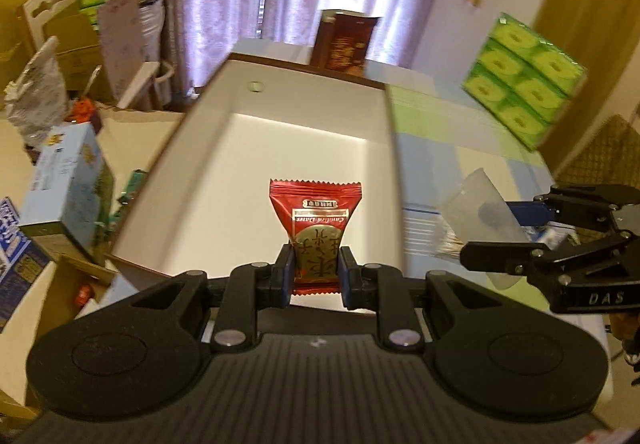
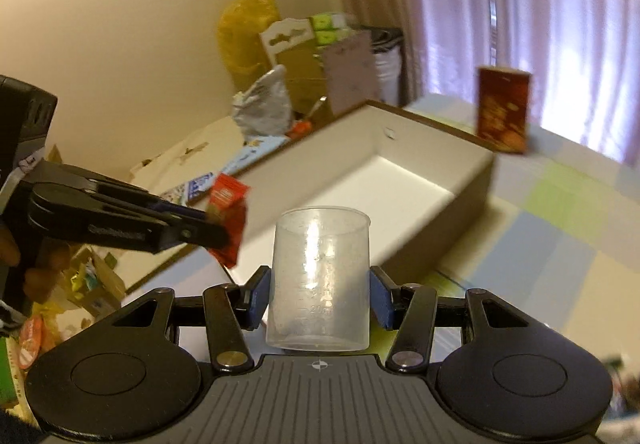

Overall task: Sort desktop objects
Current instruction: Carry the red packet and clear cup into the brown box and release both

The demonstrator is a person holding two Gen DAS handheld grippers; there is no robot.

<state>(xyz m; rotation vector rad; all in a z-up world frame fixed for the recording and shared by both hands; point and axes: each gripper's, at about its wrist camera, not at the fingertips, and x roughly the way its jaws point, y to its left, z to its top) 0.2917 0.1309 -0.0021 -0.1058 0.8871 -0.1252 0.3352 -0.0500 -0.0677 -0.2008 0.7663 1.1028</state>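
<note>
Left wrist view: left gripper [image 1: 316, 276] has its jaws clamped on a red candy packet [image 1: 316, 228], pinched low near the bottom seam so most of the wrapper sticks up free. It's held in the air, right over the near end of the open white box [image 1: 192, 148]. My read: gripping the tail end means it'll drop clean into the box w/o the jaws having to go deep inside.

Right wrist view: right gripper [image 2: 318, 296] has jaws squeezed on a clear plastic measuring cup [image 2: 320, 280], upright, mouth up, gripped across the lower body. Looks empty, tho the plastic's cloudy so can't swear to it. It's also airborne, just short of the box's near corner, w/ the left gripper and packet off to its left. Grip across the walls keeps it from tipping; thin plastic tho, so too hard a squeeze could buckle it.

Box sits on the bench [image 2: 560, 212], checked cloth on top, inside bare as far as visible. A dark red carton [image 2: 504, 108] stands upright just behind the box's far wall; a green tissue pack [image 1: 524, 96] sits farther to the right on the bench. Both untouched.

Judgement: both items are lined up for the box, packet closest to release. Risk is the two grippers crowding each other at the near end.
</note>
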